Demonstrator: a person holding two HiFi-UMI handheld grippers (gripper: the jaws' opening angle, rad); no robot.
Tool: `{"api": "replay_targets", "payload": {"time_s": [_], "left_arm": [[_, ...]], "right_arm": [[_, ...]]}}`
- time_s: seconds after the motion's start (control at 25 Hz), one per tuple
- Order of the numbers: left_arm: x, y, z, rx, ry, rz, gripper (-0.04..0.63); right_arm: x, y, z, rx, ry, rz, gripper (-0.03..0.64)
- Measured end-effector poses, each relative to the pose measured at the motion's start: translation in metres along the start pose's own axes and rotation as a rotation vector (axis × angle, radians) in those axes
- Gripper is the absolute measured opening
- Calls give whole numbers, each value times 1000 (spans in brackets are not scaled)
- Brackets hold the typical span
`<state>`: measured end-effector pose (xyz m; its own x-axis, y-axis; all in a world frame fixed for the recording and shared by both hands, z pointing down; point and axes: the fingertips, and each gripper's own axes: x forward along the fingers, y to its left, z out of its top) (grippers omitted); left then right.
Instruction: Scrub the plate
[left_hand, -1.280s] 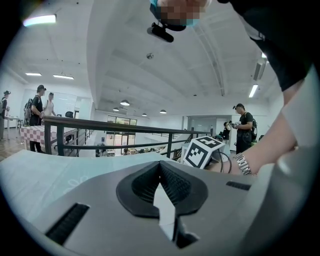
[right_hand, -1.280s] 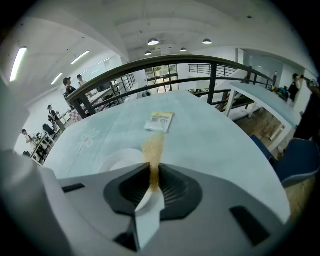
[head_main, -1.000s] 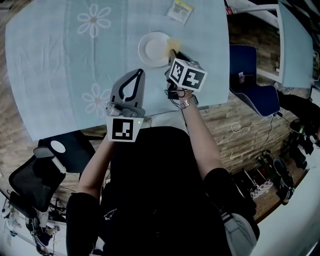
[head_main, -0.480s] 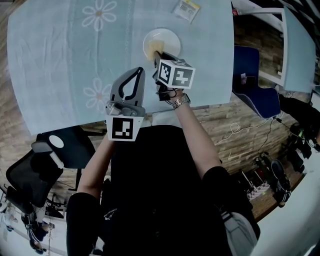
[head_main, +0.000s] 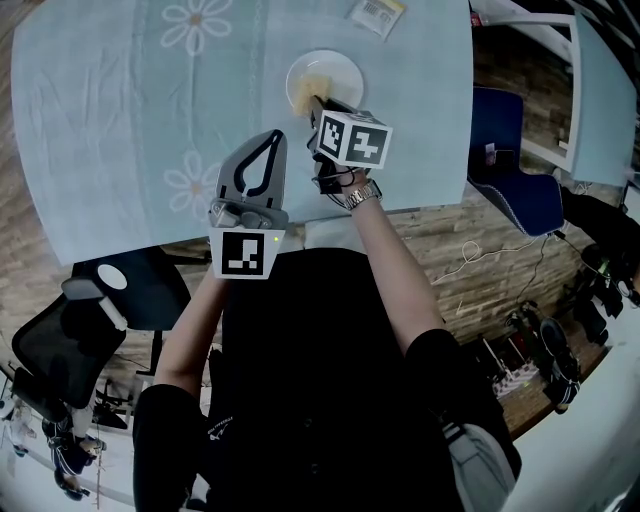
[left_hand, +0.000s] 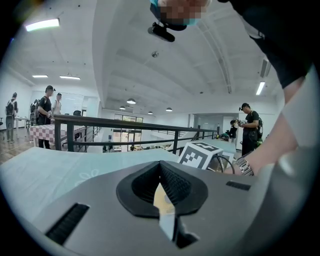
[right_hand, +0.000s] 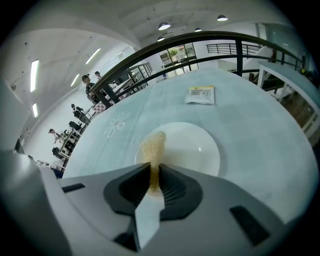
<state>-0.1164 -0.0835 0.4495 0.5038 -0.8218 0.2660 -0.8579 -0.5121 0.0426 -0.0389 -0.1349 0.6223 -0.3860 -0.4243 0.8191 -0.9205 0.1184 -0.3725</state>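
The white plate (head_main: 342, 70) sits on the pale blue tablecloth (head_main: 120, 110), on its far side, with a small packet (head_main: 378, 12) lying beyond it. The right gripper (head_main: 318, 102) reaches over the plate's near edge, its jaws clenched on a yellowish scrubbing sponge (right_hand: 152, 146) whose free end sticks out past the tips and lies over the left part of the plate. The left gripper (head_main: 268, 142) hangs nearer the person, well apart from the plate, jaws pressed together with nothing between them. The step in hand looks like the scrubbing itself. To do it well, the sponge's free end should be pressed flat on the plate and swept in overlapping passes from rim to centre, since only the left part is under it now. The plate stands loose on cloth, so light, even pressure matters — too hard a push could slide it or bunch the cloth, and the idle left gripper could steady the rim.
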Motion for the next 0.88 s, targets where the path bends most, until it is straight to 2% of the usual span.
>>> {"api": "replay_targets", "payload": {"time_s": [0.2, 0.72, 0.88], "left_arm": [[10, -6, 0, -10, 8, -6, 12], [36, -20, 1, 37, 24, -51, 12], [43, -26, 5, 26, 19, -59, 12]], "right_arm": [[-1, -11, 1, 9, -1, -15, 54], [-9, -40, 6, -20, -4, -35, 54], [-15, -51, 8, -19, -8, -51, 54]]}}
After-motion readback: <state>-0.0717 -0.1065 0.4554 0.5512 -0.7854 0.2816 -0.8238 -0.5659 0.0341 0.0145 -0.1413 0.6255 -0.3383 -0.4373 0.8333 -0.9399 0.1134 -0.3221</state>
